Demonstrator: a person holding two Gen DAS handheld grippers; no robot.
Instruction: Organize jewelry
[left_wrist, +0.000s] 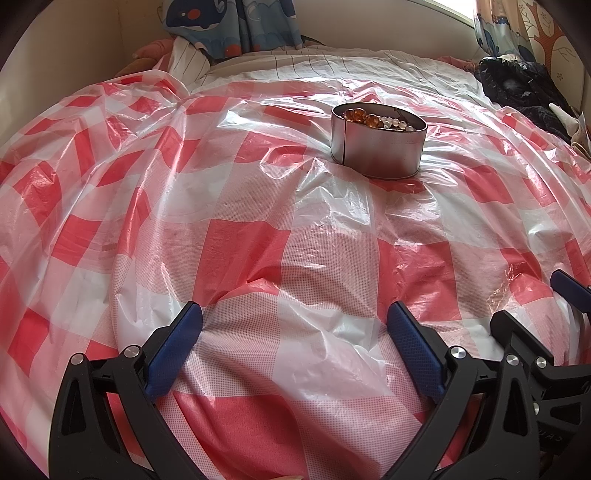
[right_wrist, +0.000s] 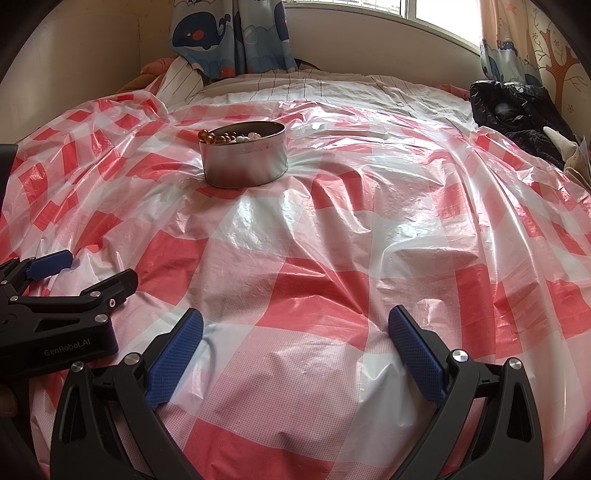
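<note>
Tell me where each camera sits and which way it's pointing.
Left wrist: on the left hand-held gripper, facing forward across the checked plastic sheet at the metal tin; its open fingers show, and the right gripper at the right edge.
Right wrist: on the right hand-held gripper, same direction; own open fingers, left gripper at left.
Shared: the tin of beads, sheet, whale curtain.
</note>
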